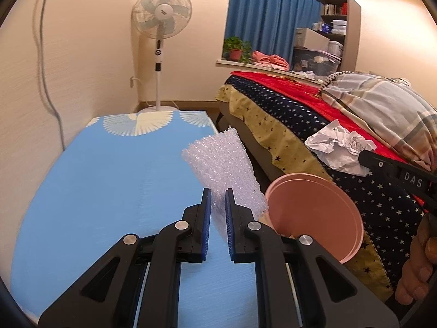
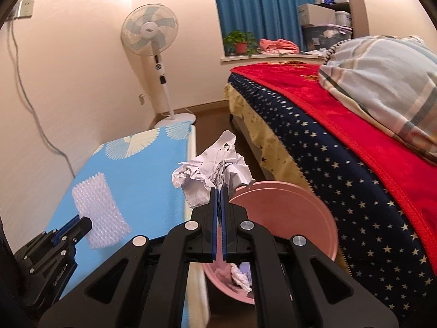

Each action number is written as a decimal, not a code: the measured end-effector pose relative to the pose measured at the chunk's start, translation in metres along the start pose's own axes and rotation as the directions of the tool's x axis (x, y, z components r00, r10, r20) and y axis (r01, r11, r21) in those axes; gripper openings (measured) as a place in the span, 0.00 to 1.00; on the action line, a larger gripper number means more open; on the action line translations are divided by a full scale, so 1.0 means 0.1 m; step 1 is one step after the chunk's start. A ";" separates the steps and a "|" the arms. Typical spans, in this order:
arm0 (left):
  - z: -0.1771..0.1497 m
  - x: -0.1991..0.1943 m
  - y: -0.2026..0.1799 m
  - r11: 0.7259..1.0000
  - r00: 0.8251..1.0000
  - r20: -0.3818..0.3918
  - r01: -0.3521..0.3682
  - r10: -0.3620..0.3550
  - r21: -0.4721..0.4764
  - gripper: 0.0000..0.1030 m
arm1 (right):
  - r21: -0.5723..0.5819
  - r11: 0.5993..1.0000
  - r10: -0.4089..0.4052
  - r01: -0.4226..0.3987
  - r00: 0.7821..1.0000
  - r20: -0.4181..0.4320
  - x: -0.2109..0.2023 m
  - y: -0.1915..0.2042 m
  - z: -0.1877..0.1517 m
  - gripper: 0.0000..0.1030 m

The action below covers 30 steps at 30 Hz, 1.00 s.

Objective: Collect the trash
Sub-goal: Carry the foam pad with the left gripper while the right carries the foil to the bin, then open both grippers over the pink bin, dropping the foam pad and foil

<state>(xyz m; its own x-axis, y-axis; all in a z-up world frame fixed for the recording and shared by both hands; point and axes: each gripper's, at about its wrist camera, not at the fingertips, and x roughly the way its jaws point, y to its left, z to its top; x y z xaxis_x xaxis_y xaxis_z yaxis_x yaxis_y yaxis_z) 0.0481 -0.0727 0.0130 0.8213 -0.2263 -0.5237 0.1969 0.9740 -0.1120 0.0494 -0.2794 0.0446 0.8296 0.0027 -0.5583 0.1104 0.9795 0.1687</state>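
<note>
Nearest the cameras, the left gripper (image 1: 218, 191) has its fingers (image 1: 206, 213) pinched on the lower edge of a sheet of bubble wrap (image 1: 224, 161), so the sheet stands up off the blue worktop (image 1: 109, 191) instead of lying on it; gripping one edge seems chosen because the soft sheet gives no firmer place to hold. The right gripper (image 2: 219, 194) has its fingers (image 2: 213, 213) closed almost together on a fold of crumpled paper (image 2: 210, 175), and the wad sits above the fingertips, clear of any surface. Just beyond and below both grippers stands the pink trash bin (image 2: 286, 213), in the gap between the worktop and the bed (image 2: 341, 150); white scraps already lie in its bottom. Each piece of trash is carried near the bin's rim, the paper roughly over it, the bubble wrap just to its left, so the step in hand looks like bringing both over the opening to let go. A person's hand (image 1: 418, 273) holds the right tool. Farther off stand a fan (image 1: 161, 13) and blue curtains (image 1: 270, 19).
</note>
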 end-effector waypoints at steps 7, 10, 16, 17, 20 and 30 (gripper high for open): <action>0.02 0.13 -0.24 0.998 0.999 0.002 0.053 -0.053 0.022 0.10 | 0.046 0.997 -0.055 0.055 0.998 0.008 -0.01 -0.24 0.04 0.02; 0.03 0.20 -0.33 0.997 0.997 0.000 0.071 -0.071 0.029 0.10 | 0.058 0.995 -0.079 0.079 0.997 0.010 -0.01 -0.34 0.05 0.02; 0.02 0.38 -0.50 0.994 0.995 -0.020 0.101 -0.101 0.033 0.10 | 0.070 0.989 -0.131 0.130 0.991 0.005 0.03 -0.50 0.04 0.02; 0.01 0.41 -0.52 0.994 0.994 -0.024 0.106 -0.106 0.034 0.10 | 0.073 0.988 -0.136 0.136 0.991 0.002 0.04 -0.54 0.03 0.02; -0.01 0.49 -0.60 0.991 0.991 -0.039 0.130 -0.129 0.039 0.10 | 0.083 0.985 -0.148 0.148 0.989 -0.011 0.07 -0.60 0.01 0.03; -0.11 0.76 -0.84 0.978 0.976 -0.089 0.204 -0.200 0.046 0.10 | 0.095 0.978 -0.185 0.188 0.982 -0.045 0.17 -0.72 -0.03 0.03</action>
<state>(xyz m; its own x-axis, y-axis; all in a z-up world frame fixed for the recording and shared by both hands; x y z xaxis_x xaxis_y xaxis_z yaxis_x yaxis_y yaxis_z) 0.0883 -0.1718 -0.0270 0.7144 -0.4142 -0.5639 0.3847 0.9057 -0.1780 0.0540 -0.3490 0.0208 0.7692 -0.1692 -0.6161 0.3160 0.9389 0.1366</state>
